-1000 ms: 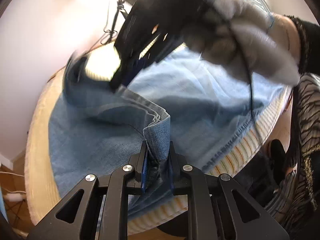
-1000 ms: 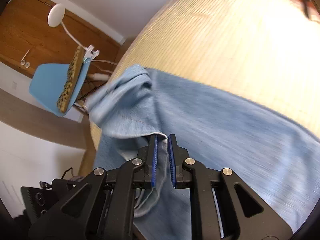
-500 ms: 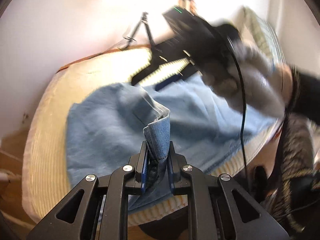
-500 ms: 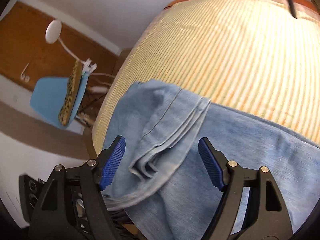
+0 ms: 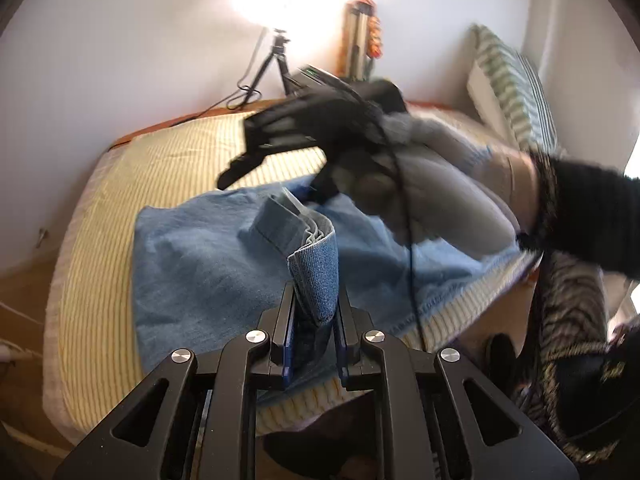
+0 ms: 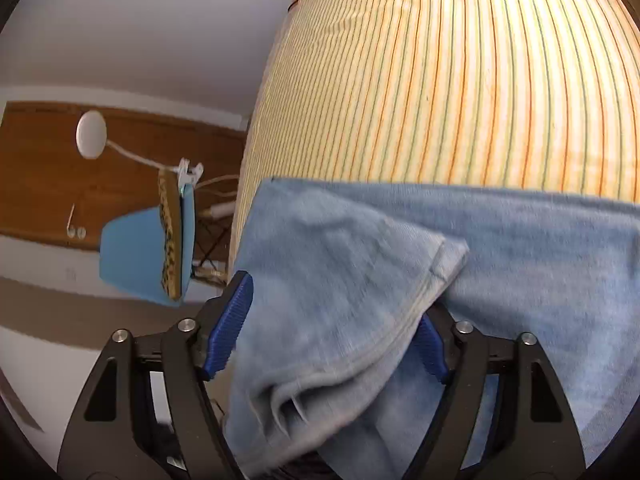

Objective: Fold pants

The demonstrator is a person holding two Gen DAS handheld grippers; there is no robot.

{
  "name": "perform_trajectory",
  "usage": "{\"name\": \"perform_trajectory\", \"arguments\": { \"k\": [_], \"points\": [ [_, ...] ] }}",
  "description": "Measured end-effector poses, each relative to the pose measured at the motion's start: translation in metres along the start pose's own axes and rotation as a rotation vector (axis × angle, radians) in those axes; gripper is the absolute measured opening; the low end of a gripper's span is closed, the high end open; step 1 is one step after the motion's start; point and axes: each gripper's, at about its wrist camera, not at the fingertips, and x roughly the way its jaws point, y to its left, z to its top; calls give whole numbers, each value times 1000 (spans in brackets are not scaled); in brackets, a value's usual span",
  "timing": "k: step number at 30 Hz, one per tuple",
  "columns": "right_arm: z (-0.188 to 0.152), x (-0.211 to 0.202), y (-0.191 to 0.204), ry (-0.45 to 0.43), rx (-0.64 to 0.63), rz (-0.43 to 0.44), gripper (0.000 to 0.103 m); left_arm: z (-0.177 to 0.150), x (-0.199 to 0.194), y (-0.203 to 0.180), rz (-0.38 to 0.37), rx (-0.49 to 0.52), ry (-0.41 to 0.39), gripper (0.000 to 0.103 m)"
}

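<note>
- We see the light blue pants (image 5: 208, 264) spread across the striped mattress (image 5: 100, 280), one folded corner lifted at the near edge.
- Our left gripper (image 5: 314, 336) is clamped tight on that raised denim fold.
- Our right gripper (image 6: 332, 320) stands apart, its jaws having just been closing; a loose flap of the pants lies between the blue pads (image 6: 230, 320), not pinched.
- A blue chair (image 6: 140, 256) stands beside the bed.
</note>
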Motion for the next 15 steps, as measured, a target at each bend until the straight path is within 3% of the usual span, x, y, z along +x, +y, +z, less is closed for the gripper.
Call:
{"name": "perform_trajectory", "arguments": {
  "k": [1, 2, 3, 7, 10, 15],
  "points": [
    [1, 0, 2, -5, -7, -9, 52, 0, 1, -4, 5, 14, 7, 14],
    [1, -1, 4, -5, -22, -31, 27, 0, 2, -6, 4, 17, 9, 14],
    [1, -2, 9, -1, -48, -57, 11, 2, 3, -7, 0, 16, 16, 14],
    [2, -36, 37, -67, -216, -147, 9, 13, 0, -10, 10, 32, 17, 14],
    [5, -68, 54, -114, -271, -142, 8, 30, -4, -25, -7, 71, 0, 14],
    [10, -123, 60, -180, -320, -174, 8, 60, 10, -81, -49, 200, -16, 14]
  ]
}}
